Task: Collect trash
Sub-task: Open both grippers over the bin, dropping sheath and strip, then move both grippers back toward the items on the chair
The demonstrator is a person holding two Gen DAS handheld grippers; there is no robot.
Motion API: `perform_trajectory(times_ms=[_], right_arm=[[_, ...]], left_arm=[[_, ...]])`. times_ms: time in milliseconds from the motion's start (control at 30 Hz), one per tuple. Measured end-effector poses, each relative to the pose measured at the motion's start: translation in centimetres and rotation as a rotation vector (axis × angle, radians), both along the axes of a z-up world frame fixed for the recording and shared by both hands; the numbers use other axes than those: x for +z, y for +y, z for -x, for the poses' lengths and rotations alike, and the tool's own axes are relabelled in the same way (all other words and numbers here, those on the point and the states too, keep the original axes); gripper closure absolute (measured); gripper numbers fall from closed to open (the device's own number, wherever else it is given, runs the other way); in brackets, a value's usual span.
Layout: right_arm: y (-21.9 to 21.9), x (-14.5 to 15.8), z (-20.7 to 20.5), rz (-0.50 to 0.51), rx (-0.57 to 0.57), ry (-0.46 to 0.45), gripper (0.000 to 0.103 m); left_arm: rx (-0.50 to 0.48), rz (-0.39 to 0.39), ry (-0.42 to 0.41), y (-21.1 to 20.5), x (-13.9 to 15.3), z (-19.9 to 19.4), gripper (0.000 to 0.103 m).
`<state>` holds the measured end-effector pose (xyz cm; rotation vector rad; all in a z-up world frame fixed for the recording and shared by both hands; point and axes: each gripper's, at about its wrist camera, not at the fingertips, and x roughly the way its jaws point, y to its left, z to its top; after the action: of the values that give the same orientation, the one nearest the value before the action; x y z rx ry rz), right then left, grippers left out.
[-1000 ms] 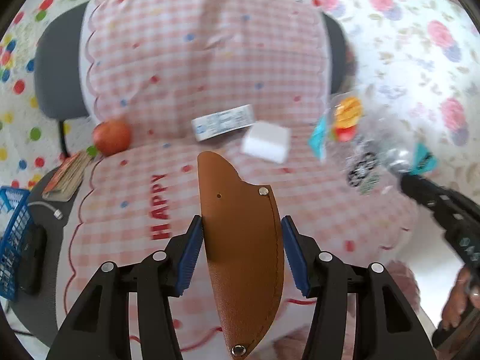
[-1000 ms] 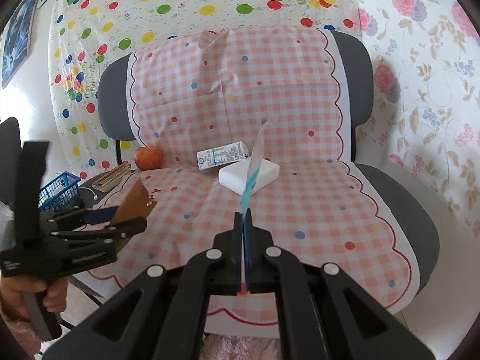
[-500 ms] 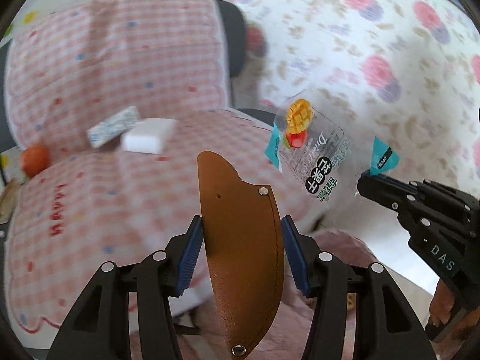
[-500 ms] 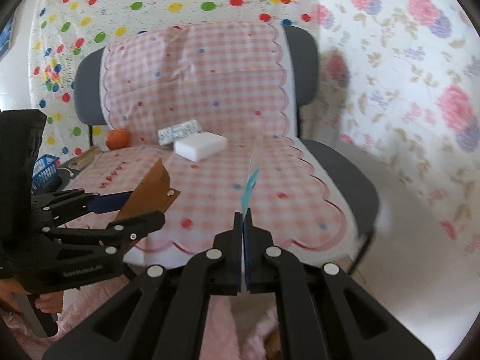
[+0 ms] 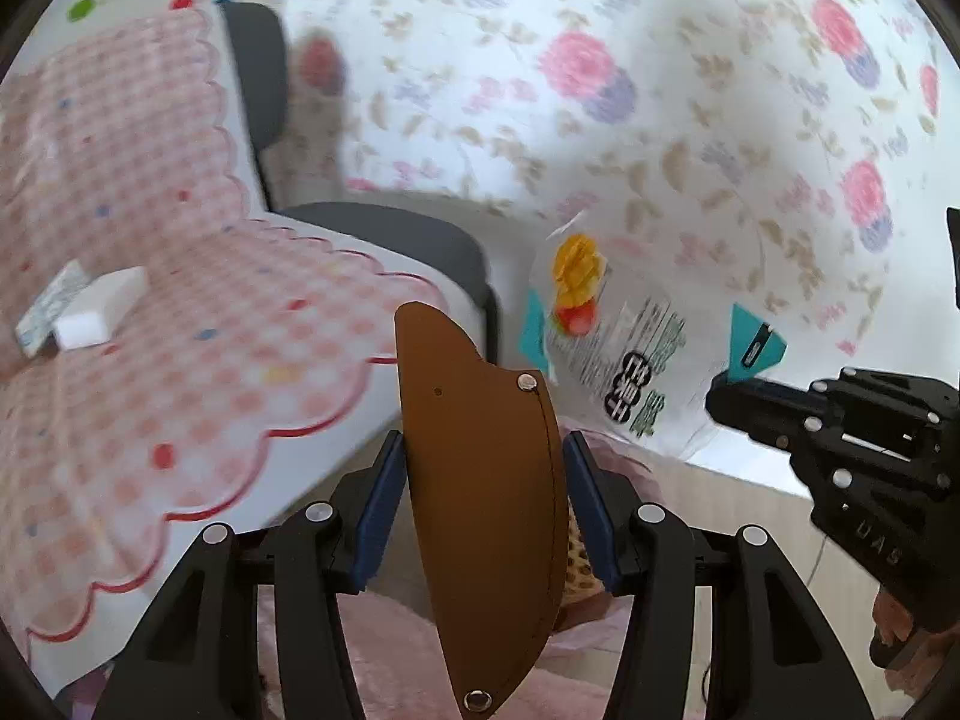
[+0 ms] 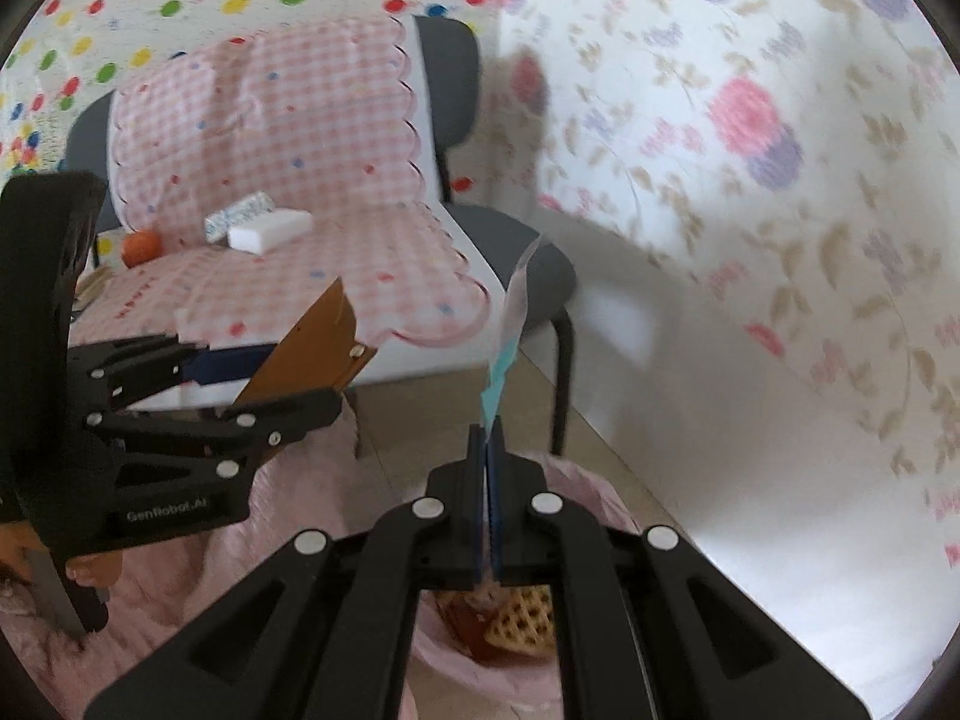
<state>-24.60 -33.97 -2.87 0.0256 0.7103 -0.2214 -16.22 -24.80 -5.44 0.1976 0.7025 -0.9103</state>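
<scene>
Our left tool [image 5: 483, 492] clamps the brown sheath [image 5: 480, 480] at centre; our right tool [image 6: 486, 480] pinches the clear wrapper [image 5: 636, 354].

Chair seat [image 6: 336, 276]: sponge block [image 6: 270, 231] near back edge, just in front of backrest [image 6: 270, 114]; carton [image 6: 237, 217] touching it on its left/back side. Fruit [image 6: 141, 247] at seat's back left corner, apart from both. Cloth cover [image 5: 180, 360] lies over seat & backrest, overhanging front edge.

Off the seat's front right corner: left gripper [image 5: 480, 492] w/ sheath [image 5: 486, 510] between its fingers, wrapper [image 5: 630, 354] to its right, pinched at one corner by right gripper [image 6: 485, 450]. Both above bag [image 6: 576, 498] on floor below; in it, packaging [image 6: 516, 624], directly under right gripper. Wall [image 6: 750, 180] behind & right of chair.
</scene>
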Motion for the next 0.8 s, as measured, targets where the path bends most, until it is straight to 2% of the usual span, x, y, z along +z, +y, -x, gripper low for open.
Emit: perform_trajectory(times_ms=[200, 400, 500, 533, 600, 733, 800], right_arm=[[-2.2, -2.7, 1.1, -0.068, -0.049, 0.067, 0.102], [-3.8, -4.7, 0.3, -0.124, -0.059, 0.104, 0.102], [-4.6, -5.3, -0.1, -0.152, -0.059, 0.108, 0.102], [-4.8, -5.4, -0.2, -0.152, -0.062, 0.109, 0.102], [-5.2, -5.6, -0.3, -0.157, -0.073, 0.112, 0.099], [-6.0, -5.4, -0.4, -0.158, -0.09, 0.098, 0.08], [-6.3, -4.7, -0.1, -0.149, -0.102, 0.077, 0.079]], left_arm=[[-0.042, -0.052, 0.043, -2.9, -2.0, -0.2, 0.049], [-0.043, -0.1, 0.096, -4.8, -3.9, -1.9, 0.048], [-0.026, -0.11, 0.116, -5.2, -4.4, -2.7, 0.043], [-0.022, -0.111, 0.117, -5.3, -4.4, -2.9, 0.037], [-0.012, -0.103, 0.115, -5.2, -4.3, -3.2, 0.035], [0.011, -0.075, 0.102, -4.4, -3.3, -3.6, 0.035], [0.035, -0.057, 0.087, -3.8, -2.5, -3.7, 0.035]])
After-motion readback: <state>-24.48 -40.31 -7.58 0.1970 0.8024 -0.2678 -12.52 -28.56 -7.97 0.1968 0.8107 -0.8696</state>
